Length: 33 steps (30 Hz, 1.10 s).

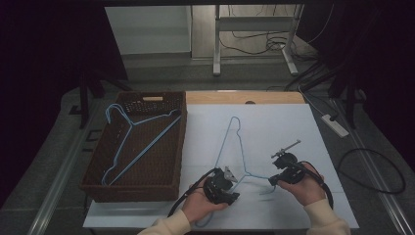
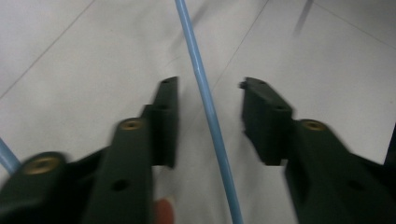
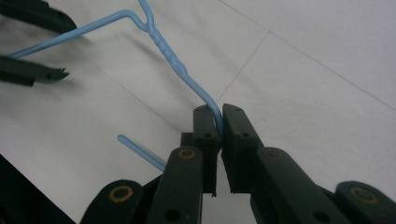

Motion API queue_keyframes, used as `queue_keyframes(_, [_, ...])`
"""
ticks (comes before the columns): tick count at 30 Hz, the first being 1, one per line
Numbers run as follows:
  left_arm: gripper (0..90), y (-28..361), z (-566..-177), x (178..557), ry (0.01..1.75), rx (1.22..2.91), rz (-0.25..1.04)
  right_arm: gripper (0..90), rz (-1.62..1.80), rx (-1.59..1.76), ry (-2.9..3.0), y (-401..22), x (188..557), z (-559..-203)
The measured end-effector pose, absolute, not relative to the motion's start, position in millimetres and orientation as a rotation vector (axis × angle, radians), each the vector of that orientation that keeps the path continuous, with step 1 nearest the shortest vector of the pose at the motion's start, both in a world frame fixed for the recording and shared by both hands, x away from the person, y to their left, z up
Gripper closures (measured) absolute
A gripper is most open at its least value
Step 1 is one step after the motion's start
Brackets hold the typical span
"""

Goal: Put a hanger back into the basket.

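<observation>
Your right tool (image 3: 218, 122) pinched blue hanger (image 1: 234, 147) by hook. Hanger lay on white surface (image 1: 274, 127), beside basket (image 1: 182, 147). Your left tool (image 2: 209, 100) stood half wide around wire, not touching. Thin wire could slip out if left tool shut crooked.

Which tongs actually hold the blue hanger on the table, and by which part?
The right tongs are shut on the blue hanger at its hook. The left tongs straddle one wire arm, pads not touching.

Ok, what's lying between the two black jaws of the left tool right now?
In the left gripper view, a thin blue wire hanger runs between the open jaws of the left tool, not yet pinched, over bare white table.
</observation>
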<state>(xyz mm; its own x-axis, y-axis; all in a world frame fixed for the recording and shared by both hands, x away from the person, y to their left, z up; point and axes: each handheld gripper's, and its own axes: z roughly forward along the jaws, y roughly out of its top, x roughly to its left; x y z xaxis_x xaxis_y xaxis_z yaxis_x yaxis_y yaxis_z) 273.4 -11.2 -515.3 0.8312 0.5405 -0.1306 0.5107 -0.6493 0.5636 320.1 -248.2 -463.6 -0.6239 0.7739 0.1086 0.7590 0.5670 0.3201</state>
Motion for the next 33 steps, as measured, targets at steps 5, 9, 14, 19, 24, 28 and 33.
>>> queue_keyframes(5, [78.0, -9.9, -515.4, 274.6, 0.782, 2.396, 0.038, 84.7, 0.567, 1.345, 2.756, -249.0, 319.1, -461.5])
queue_keyframes(9, [81.0, -8.4, -514.9, 276.0, 0.797, 2.389, 0.028, 84.5, 0.580, 1.347, 2.757, -249.2, 319.2, -461.6])
queue_keyframes(14, [83.6, -4.6, -515.7, 278.2, 0.849, 2.386, 0.038, 83.0, 0.669, 1.348, 2.766, -250.5, 318.1, -457.8])
queue_keyframes(19, [86.0, 0.1, -517.9, 281.3, 0.889, 2.370, 0.019, 75.8, 0.770, 1.323, 2.752, -251.2, 317.2, -455.3])
queue_keyframes(24, [86.1, 4.8, -517.4, 281.6, 0.914, 2.355, 0.032, 55.9, 1.077, 1.307, 2.595, -263.7, 319.8, -445.0])
queue_keyframes(28, [86.1, 9.4, -514.3, 279.8, 0.922, 2.327, 0.042, 43.8, 1.268, 1.327, 2.401, -284.5, 322.0, -438.2])
queue_keyframes(33, [86.2, 14.9, -507.2, 276.7, 0.924, 2.289, 0.062, 36.4, 1.345, 1.301, 2.317, -303.1, 325.2, -447.5])
